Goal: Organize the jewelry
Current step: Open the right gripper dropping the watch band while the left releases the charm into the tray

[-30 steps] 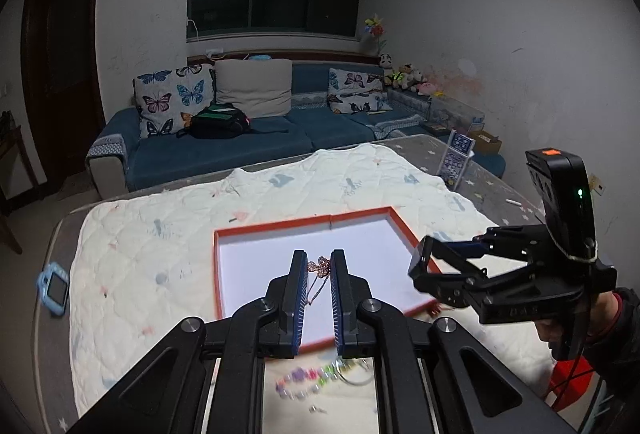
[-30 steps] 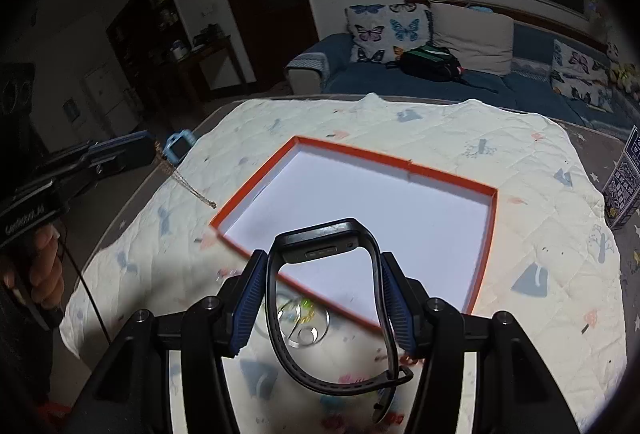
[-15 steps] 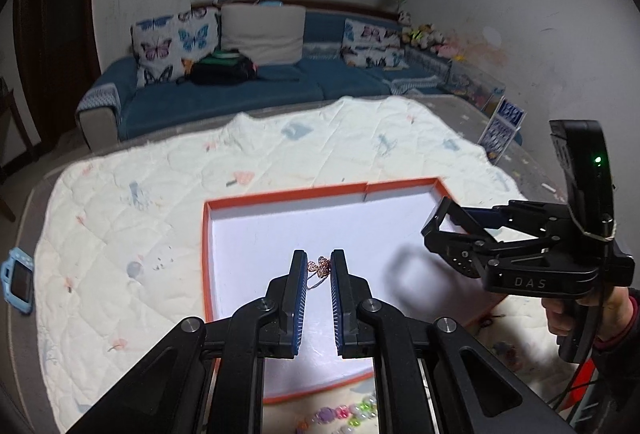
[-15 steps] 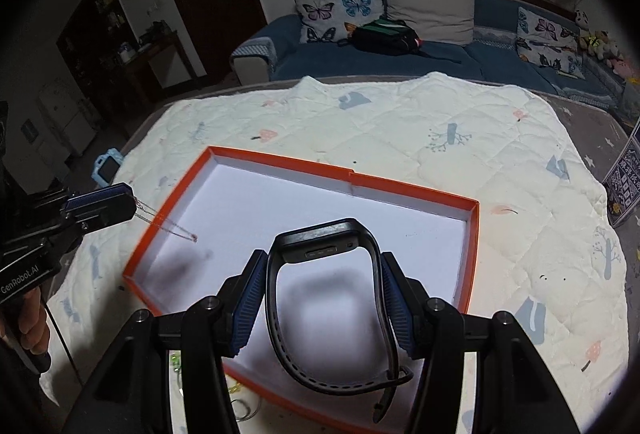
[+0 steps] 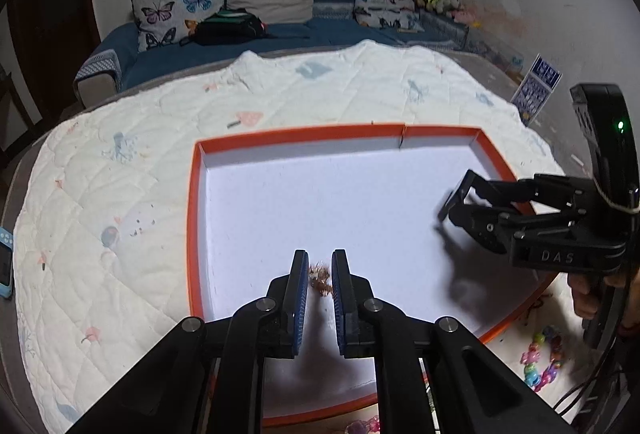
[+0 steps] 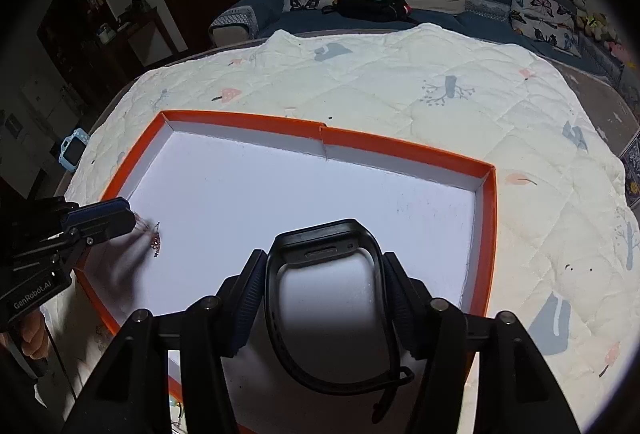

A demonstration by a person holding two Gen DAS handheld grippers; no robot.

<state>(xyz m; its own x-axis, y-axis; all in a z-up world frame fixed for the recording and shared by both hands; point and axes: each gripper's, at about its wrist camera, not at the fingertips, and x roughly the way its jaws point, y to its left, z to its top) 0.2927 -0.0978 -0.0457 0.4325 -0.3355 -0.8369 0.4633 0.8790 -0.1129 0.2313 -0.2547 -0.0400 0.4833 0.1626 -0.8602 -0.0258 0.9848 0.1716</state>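
An orange-rimmed tray [image 5: 300,134] with a white floor lies on the quilt; it also shows in the right wrist view [image 6: 404,139]. My left gripper [image 5: 319,268] is shut on a rose-gold butterfly necklace [image 5: 320,276] and holds it low over the tray's near left part. The pendant [image 6: 156,240] hangs from the left gripper [image 6: 132,220] down to the tray floor. My right gripper [image 6: 324,266] is shut on a black smartwatch [image 6: 322,248], held above the tray's near right part. The right gripper shows in the left wrist view [image 5: 456,199].
A cream quilt [image 5: 120,161] covers the table. Coloured bead bracelets [image 5: 540,358] lie on it in front of the tray. A blue kids' watch [image 6: 74,149] lies at the table's left edge. A card with blue print [image 5: 538,87] stands at the right. A sofa is behind.
Both grippers moved forward and down over the tray with their loads. The necklace pendant now reaches the tray floor.
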